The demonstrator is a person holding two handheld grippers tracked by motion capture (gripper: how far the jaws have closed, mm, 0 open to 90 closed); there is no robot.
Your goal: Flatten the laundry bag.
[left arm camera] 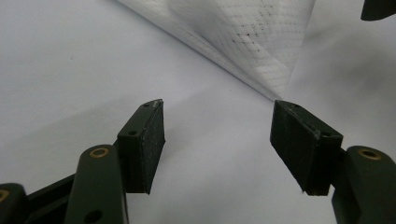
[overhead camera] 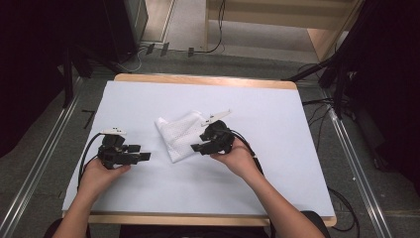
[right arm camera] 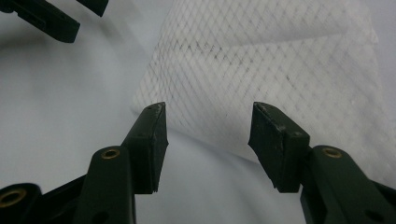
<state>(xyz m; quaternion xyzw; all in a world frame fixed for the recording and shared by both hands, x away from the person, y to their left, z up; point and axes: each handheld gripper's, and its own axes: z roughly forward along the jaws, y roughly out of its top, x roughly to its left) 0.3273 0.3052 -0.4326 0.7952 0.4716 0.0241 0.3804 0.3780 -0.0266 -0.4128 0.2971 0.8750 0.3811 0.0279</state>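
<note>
A white mesh cloth (overhead camera: 181, 135) lies folded near the middle of the white table (overhead camera: 277, 188), the one obstacle on it. Bare surface runs along the far edge, the right edge and the near edge. Between the left gripper (overhead camera: 143, 156) and the right gripper (overhead camera: 195, 147) (both with jaws apart, nothing between them) a gap of bare table reaches the cloth's near corner.
</note>
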